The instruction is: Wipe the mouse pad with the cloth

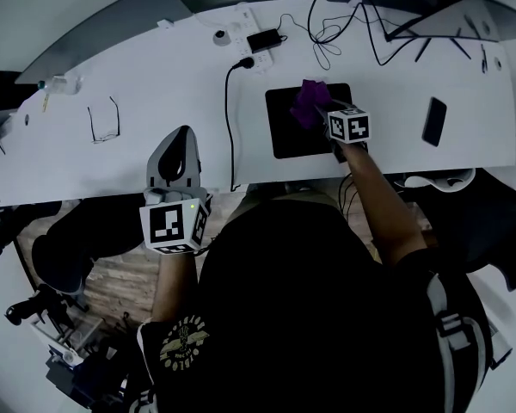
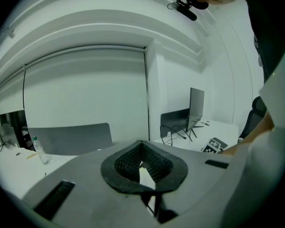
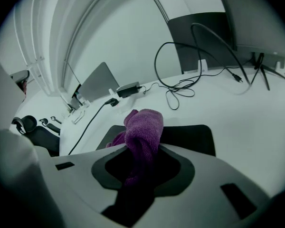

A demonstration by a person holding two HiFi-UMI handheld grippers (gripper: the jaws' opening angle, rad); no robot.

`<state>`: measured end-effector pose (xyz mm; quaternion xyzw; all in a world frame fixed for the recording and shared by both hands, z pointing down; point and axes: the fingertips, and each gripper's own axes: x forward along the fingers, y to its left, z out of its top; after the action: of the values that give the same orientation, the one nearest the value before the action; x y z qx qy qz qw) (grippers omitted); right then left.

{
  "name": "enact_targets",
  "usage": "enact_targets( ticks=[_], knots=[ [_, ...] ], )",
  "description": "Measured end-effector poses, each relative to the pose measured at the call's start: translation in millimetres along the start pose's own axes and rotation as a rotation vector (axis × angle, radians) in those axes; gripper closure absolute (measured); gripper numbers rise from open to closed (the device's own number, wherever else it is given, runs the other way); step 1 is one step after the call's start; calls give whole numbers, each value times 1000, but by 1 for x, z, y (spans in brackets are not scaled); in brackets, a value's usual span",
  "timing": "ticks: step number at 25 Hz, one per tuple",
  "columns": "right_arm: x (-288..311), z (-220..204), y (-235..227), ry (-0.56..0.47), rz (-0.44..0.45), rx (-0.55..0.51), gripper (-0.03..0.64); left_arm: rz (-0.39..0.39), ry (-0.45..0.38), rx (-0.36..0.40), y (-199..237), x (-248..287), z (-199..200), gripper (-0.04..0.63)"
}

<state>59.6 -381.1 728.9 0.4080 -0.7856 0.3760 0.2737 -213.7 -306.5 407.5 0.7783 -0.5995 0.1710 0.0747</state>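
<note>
A black mouse pad (image 1: 285, 134) lies on the white desk (image 1: 155, 84), right of the middle. A purple cloth (image 1: 309, 101) hangs bunched over the pad's far part, with my right gripper (image 1: 322, 113) shut on it. In the right gripper view the cloth (image 3: 143, 129) stands up out of the closed jaws of the right gripper (image 3: 141, 164), with the pad (image 3: 190, 137) just beyond. My left gripper (image 1: 181, 143) rests at the desk's front edge, well left of the pad. In its own view the left gripper (image 2: 143, 167) is shut on nothing and points out into the room.
A black cable (image 1: 230, 119) runs from a power strip (image 1: 241, 34) to the desk's front edge, left of the pad. Eyeglasses (image 1: 103, 120) lie at the left, a dark phone (image 1: 433, 120) at the right. Tangled cables (image 1: 327, 33) and a monitor stand (image 1: 439, 24) lie at the back.
</note>
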Motion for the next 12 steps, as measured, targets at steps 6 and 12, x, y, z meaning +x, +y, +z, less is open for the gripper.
enact_targets(
  ticks=[6, 12],
  knots=[
    [-26, -13, -50, 7, -94, 39, 505, 1, -17, -3, -8, -7, 2, 594],
    [-48, -22, -85, 2, -164, 83, 505, 5, -26, -1, -14, -16, 1, 594]
  ],
)
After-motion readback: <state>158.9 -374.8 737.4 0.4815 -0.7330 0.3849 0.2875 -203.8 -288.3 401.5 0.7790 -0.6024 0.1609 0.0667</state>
